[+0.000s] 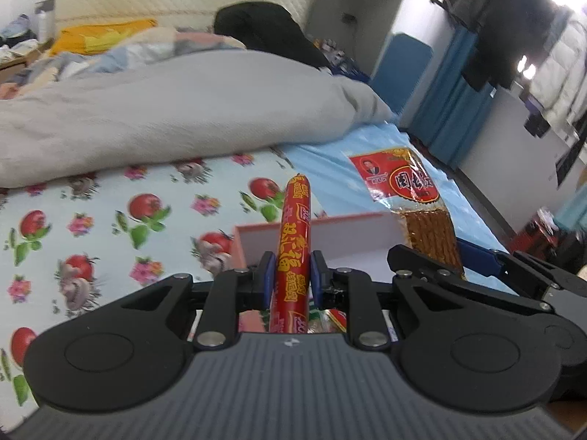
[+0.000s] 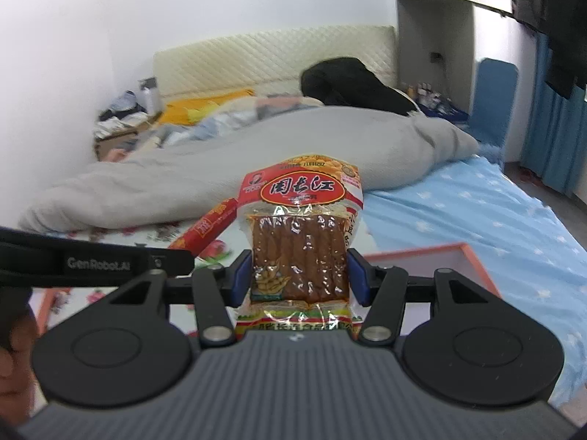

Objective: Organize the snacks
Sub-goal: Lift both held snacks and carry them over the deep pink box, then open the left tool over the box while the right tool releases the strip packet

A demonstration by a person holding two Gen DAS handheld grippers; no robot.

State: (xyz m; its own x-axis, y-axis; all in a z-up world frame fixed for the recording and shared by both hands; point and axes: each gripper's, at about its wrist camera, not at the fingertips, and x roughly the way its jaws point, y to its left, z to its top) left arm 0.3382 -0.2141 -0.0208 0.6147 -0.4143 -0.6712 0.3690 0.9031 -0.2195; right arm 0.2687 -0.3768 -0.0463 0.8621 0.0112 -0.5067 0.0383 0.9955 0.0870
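My left gripper is shut on a red sausage stick with yellow print, held upright above a pink-rimmed white box on the bed. My right gripper is shut on a clear snack packet of brown sticks with a red label, held over the same box. The packet and the right gripper also show at the right of the left wrist view. The sausage and the left gripper body show at the left of the right wrist view.
The bed has a fruit-and-flower sheet and a blue star sheet. A bunched grey duvet lies behind. A cream headboard, a black garment and blue curtains are farther back.
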